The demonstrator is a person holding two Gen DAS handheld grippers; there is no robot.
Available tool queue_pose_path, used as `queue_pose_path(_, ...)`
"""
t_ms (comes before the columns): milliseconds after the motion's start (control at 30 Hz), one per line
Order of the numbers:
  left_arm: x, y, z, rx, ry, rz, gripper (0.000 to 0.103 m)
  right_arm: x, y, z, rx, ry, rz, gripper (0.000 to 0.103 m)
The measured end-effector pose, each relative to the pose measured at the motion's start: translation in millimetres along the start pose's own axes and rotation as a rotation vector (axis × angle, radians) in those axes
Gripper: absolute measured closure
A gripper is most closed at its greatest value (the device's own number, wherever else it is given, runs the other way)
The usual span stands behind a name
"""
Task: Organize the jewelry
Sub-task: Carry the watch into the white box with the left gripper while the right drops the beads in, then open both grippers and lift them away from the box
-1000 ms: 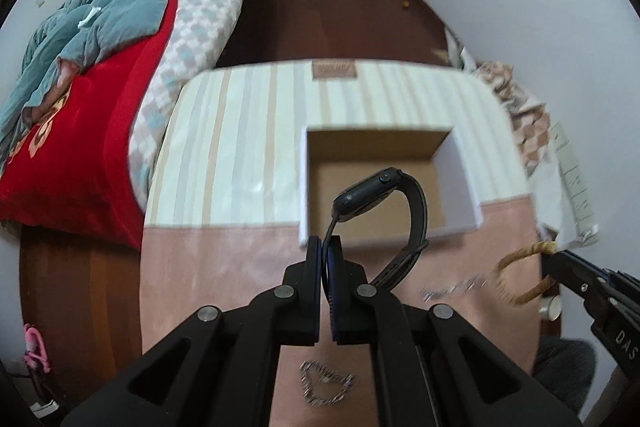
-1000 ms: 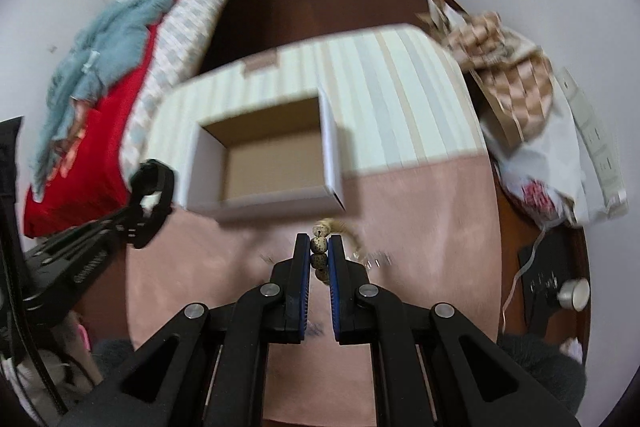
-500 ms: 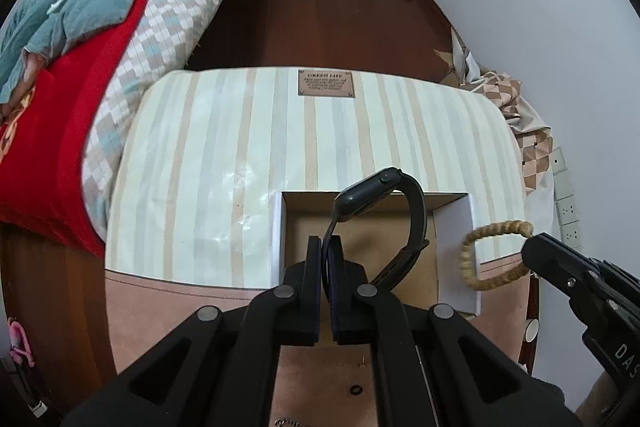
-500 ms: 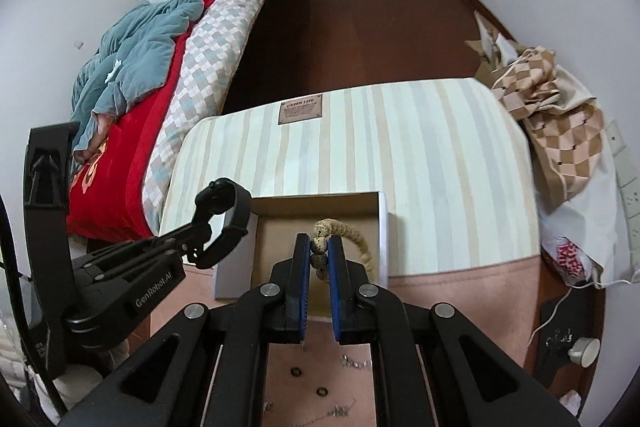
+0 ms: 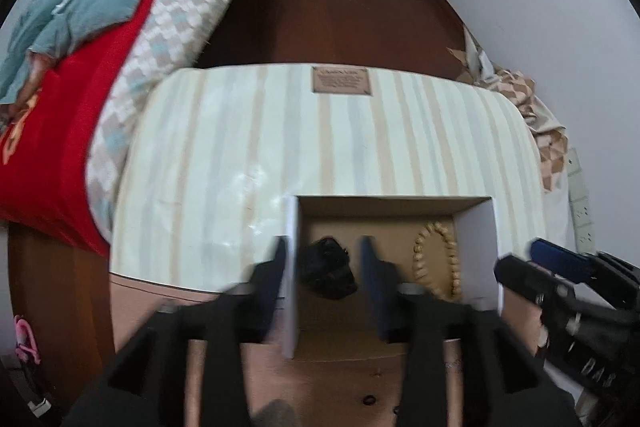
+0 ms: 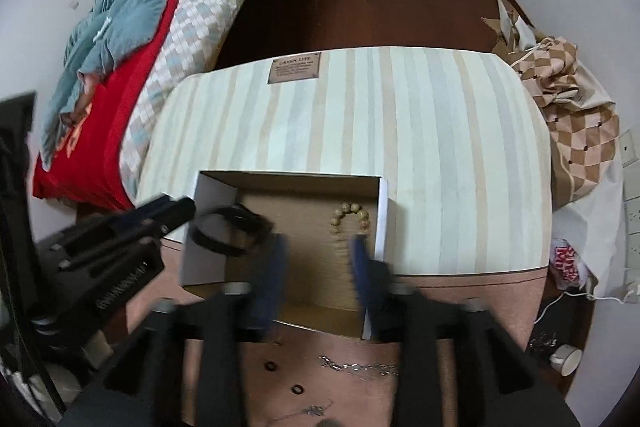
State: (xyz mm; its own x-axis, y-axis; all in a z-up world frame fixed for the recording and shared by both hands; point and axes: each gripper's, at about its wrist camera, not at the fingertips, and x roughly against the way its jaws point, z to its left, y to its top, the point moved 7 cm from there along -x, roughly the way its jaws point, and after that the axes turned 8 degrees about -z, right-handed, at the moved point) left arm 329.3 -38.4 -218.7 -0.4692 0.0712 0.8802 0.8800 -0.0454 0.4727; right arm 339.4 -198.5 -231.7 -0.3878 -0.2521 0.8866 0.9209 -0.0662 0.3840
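Left wrist: watch (image 5: 327, 273) and bracelet (image 5: 437, 259) now dropped in box (image 5: 478, 239)

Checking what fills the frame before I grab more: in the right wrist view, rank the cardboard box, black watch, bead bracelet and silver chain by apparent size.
1. cardboard box, by far.
2. black watch.
3. bead bracelet and silver chain look similar; the chain is nearer the camera and the bracelet partly blurred and hidden, so I won't rank them.
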Motion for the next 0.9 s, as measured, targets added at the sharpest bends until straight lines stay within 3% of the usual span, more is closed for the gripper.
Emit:
queue_pose_path(33, 3, 1, 3, -0.006, 0.02, -0.019, 0.033, 1, -2, -1, 0.019, -0.039, -0.01, 0.042)
queue_pose_path(133, 12, 1, 14, -0.038, 0.093, -0.08, 0.023, 3, -9, -5, 0.064, -0.169, -0.03, 0.034)
queue_pose_path(233, 15, -6, 23, -0.049, 0.134, -0.102, 0.0, 3, -20, -10, 0.089, -0.267, -0.049, 0.017)
queue_pose_path(333, 16, -15, 30, -0.056, 0.169, -0.113, 0.0, 2, -30, -15, 0.083, -0.308, -0.063, 0.014)
queue_pose_path(433, 20, -22, 33, -0.056, 0.184, -0.137, 0.0, 2, -38, -14, 0.064, -0.301, -0.081, 0.003)
queue_pose_path(900, 66, -35, 41, -0.037, 0.221, -0.211, 0.0, 38, -50, -2, 0.028, -0.29, -0.161, 0.003)
